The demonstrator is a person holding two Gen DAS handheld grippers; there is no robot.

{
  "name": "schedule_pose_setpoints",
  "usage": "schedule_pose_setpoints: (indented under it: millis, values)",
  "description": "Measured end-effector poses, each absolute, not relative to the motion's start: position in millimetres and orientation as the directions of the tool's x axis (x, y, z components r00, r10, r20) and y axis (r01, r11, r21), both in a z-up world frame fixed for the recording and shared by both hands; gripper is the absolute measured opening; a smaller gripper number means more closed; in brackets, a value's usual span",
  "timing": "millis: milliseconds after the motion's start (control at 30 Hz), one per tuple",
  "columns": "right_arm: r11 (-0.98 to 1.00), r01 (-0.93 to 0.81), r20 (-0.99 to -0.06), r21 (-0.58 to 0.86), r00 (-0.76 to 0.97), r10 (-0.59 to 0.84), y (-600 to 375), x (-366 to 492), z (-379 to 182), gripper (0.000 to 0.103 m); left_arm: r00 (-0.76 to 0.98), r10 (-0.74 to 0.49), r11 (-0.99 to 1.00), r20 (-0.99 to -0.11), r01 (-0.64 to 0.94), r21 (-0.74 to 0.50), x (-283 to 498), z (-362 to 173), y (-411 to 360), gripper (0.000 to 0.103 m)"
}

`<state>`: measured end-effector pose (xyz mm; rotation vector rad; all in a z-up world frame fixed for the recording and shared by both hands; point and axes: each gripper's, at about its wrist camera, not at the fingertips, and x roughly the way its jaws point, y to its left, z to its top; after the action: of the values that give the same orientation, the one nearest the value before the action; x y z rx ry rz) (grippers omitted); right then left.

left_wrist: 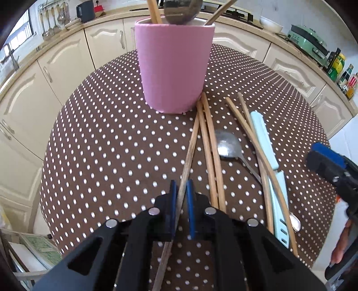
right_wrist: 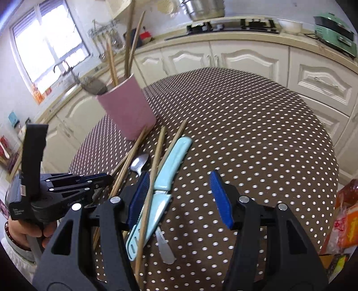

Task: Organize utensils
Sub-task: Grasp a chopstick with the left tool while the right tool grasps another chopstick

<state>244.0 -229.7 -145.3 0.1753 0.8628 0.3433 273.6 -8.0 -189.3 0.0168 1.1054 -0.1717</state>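
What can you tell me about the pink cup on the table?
The pink cup is a matte, handleless tumbler, ceramic or plastic by its look, standing upright on the dotted tablecloth. It already holds wooden chopsticks and a dark ladle-like utensil. Loose chopsticks on the table reach its base; whether they touch is unclear.

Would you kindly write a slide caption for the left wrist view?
Left gripper shut on a wooden chopstick, pink cup ahead, more utensils lying on the dotted tablecloth.

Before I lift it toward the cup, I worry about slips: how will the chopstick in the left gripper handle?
The chopstick looks thin, stiff and light. The left gripper pinches it near one end, so the long free end may swing. Its smooth, narrow wood could twist between the pads.
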Motion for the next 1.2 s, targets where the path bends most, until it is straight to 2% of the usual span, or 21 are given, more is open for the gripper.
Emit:
schedule_pose_setpoints:
  millis: [133, 200, 333, 500, 600, 867, 1067, 1200]
  values:
    - [0.934, -0.271, -0.766, 0.233, 0.541, 0.348, -205, 250, -150, 0.054, 0.415, -0.152, 0.986, -0.897, 0.122, -0.111, 257, -189, 4, 0.008]
    - [0.937, -0.285, -0.795, 0.204, 0.510, 0.328, -194, 253, -154, 0.033, 0.409, -0.145, 0.988, -0.901, 0.111, -0.109, 248, -187, 9, 0.008]
    - [0.938, -0.299, -0.831, 0.175, 0.467, 0.304, -181, 260, -161, 0.032, 0.406, -0.138, 0.990, -0.904, 0.082, -0.114, 233, -186, 23, 0.006]
    - [0.948, -0.296, -0.867, 0.116, 0.436, 0.243, -173, 266, -166, 0.015, 0.406, -0.134, 0.991, -0.904, 0.045, -0.127, 225, -186, 40, 0.006]
    - [0.950, -0.291, -0.881, 0.114, 0.412, 0.232, -173, 272, -167, 0.012, 0.397, -0.141, 0.990, -0.907, 0.032, -0.140, 228, -185, 46, 0.006]
    - [0.948, -0.309, -0.914, 0.071, 0.361, 0.186, -170, 298, -163, 0.012, 0.347, -0.134, 0.991, -0.928, 0.024, -0.134, 262, -187, 51, 0.007]
    - [0.947, -0.315, -0.912, 0.063, 0.366, 0.183, -160, 301, -161, 0.006, 0.315, -0.112, 0.994, -0.942, 0.033, -0.107, 287, -185, 46, 0.008]
    - [0.945, -0.316, -0.900, 0.088, 0.381, 0.212, -161, 301, -157, 0.006, 0.328, -0.104, 0.995, -0.939, 0.045, -0.094, 292, -183, 45, 0.006]
